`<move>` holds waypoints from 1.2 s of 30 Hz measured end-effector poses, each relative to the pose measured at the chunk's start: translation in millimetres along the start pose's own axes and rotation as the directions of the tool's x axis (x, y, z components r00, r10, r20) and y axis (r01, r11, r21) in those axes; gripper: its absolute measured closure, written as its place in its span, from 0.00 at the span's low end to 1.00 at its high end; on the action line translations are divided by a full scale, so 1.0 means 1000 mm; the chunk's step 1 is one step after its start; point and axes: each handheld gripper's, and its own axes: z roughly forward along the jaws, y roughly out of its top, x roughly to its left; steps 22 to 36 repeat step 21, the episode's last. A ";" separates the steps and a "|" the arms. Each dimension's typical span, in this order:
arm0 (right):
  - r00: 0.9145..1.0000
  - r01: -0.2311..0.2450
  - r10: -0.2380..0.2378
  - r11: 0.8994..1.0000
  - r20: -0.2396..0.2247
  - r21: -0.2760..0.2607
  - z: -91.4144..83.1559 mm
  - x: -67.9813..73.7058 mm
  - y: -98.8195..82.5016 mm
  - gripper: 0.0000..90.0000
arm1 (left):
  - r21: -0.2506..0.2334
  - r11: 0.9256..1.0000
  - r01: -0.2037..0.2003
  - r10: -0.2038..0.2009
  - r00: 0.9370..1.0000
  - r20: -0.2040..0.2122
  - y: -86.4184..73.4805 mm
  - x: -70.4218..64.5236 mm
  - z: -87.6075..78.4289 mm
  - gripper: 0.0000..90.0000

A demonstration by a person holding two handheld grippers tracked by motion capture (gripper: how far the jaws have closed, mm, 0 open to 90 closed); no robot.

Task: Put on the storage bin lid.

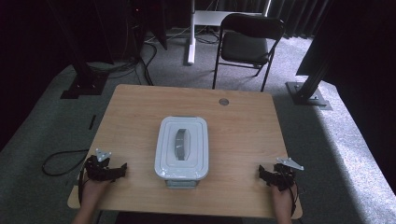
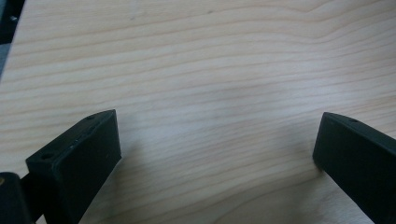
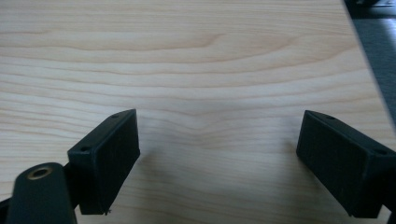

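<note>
One lidded white box (image 1: pixel 182 148) mid-table (image 1: pixel 243 140). Two grippers: left gripper (image 1: pixel 122 169) and right gripper (image 1: pixel 261 171) both spread wide, grasping nothing, well apart from box.

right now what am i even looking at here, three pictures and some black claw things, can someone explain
A person sits at a wooden table holding a hand-held two-jaw gripper in each hand: the left gripper and the right gripper. The high view looks down from above. The other two come from cameras riding on each gripper, looking along its black jaws at bare wood. Both grippers are open and hold nothing. Between them stands a white lidded plastic box with a grey handle on its lid. A black folding chair stands beyond the table.
</note>
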 end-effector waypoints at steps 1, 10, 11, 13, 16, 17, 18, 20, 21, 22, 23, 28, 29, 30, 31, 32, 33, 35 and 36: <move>1.000 0.001 -0.001 1.000 0.007 0.002 0.000 -0.001 0.000 0.14 | -0.001 1.000 0.006 -0.006 1.000 -0.010 0.000 0.001 0.000 0.02; 0.999 0.020 -0.020 1.000 0.037 0.017 0.000 0.000 0.000 0.12 | 0.009 0.998 0.055 -0.055 0.998 0.012 -0.005 0.008 -0.002 0.02; 0.999 0.020 -0.021 1.000 0.038 0.016 0.001 -0.001 0.000 0.12 | 0.008 0.998 0.057 -0.057 0.998 0.011 -0.005 0.007 -0.002 0.02; 0.999 0.017 -0.018 1.000 0.040 0.017 0.001 0.000 0.000 0.12 | 0.009 0.998 0.056 -0.056 0.998 0.011 -0.005 0.007 -0.002 0.02; 0.999 0.016 -0.017 1.000 0.041 0.016 0.001 0.000 0.000 0.12 | 0.008 0.998 0.055 -0.055 0.998 0.013 -0.005 0.007 -0.002 0.02; 0.999 0.016 -0.017 1.000 0.041 0.016 0.001 0.000 0.000 0.12 | 0.008 0.999 0.054 -0.054 0.998 0.013 -0.005 0.007 -0.002 0.02; 0.999 0.016 -0.017 1.000 0.041 0.016 0.001 0.000 0.000 0.12 | 0.008 0.999 0.054 -0.054 0.998 0.014 -0.005 0.007 -0.002 0.02; 0.999 0.016 -0.017 1.000 0.040 0.016 0.001 0.000 0.000 0.12 | 0.009 0.999 0.050 -0.050 0.999 0.016 -0.005 0.007 -0.002 0.02; 0.999 0.016 -0.017 1.000 0.041 0.016 0.001 0.000 0.000 0.12 | 0.008 0.999 0.050 -0.050 0.999 0.017 -0.005 0.007 -0.002 0.02; 0.999 0.016 -0.017 1.000 0.041 0.016 0.001 0.000 0.000 0.12 | 0.008 0.999 0.050 -0.050 0.999 0.017 -0.005 0.007 -0.002 0.02; 0.999 0.016 -0.017 1.000 0.041 0.016 0.001 0.000 0.000 0.12 | 0.008 0.999 0.050 -0.050 0.999 0.017 -0.005 0.007 -0.002 0.02; 0.999 0.016 -0.017 1.000 0.041 0.016 0.001 0.000 0.000 0.12 | 0.008 0.999 0.050 -0.050 0.999 0.017 -0.005 0.007 -0.002 0.02; 0.999 0.016 -0.017 1.000 0.041 0.016 0.001 0.000 0.000 0.12 | 0.008 0.999 0.050 -0.050 0.999 0.017 -0.005 0.007 -0.002 0.02; 0.999 0.016 -0.017 1.000 0.041 0.016 0.001 0.000 0.000 0.12 | 0.008 0.999 0.050 -0.050 0.999 0.017 -0.005 0.007 -0.002 0.02; 0.999 0.016 -0.017 1.000 0.041 0.016 0.001 0.000 0.000 0.12 | 0.008 0.999 0.050 -0.050 0.999 0.017 -0.005 0.007 -0.002 0.02; 0.999 0.016 -0.017 1.000 0.041 0.016 0.001 0.000 0.000 0.12 | 0.008 0.999 0.050 -0.050 0.999 0.017 -0.005 0.007 -0.002 0.02; 0.999 0.016 -0.017 1.000 0.041 0.016 0.001 0.000 0.000 0.12 | 0.008 0.999 0.050 -0.050 0.999 0.017 -0.005 0.007 -0.002 0.02; 0.999 0.016 -0.017 1.000 0.041 0.016 0.001 0.000 0.000 0.12 | 0.008 0.999 0.050 -0.050 0.999 0.017 -0.005 0.007 -0.002 0.02; 0.999 0.016 -0.017 1.000 0.041 0.016 0.001 0.000 0.000 0.12 | 0.008 0.999 0.050 -0.050 0.999 0.017 -0.005 0.007 -0.002 0.02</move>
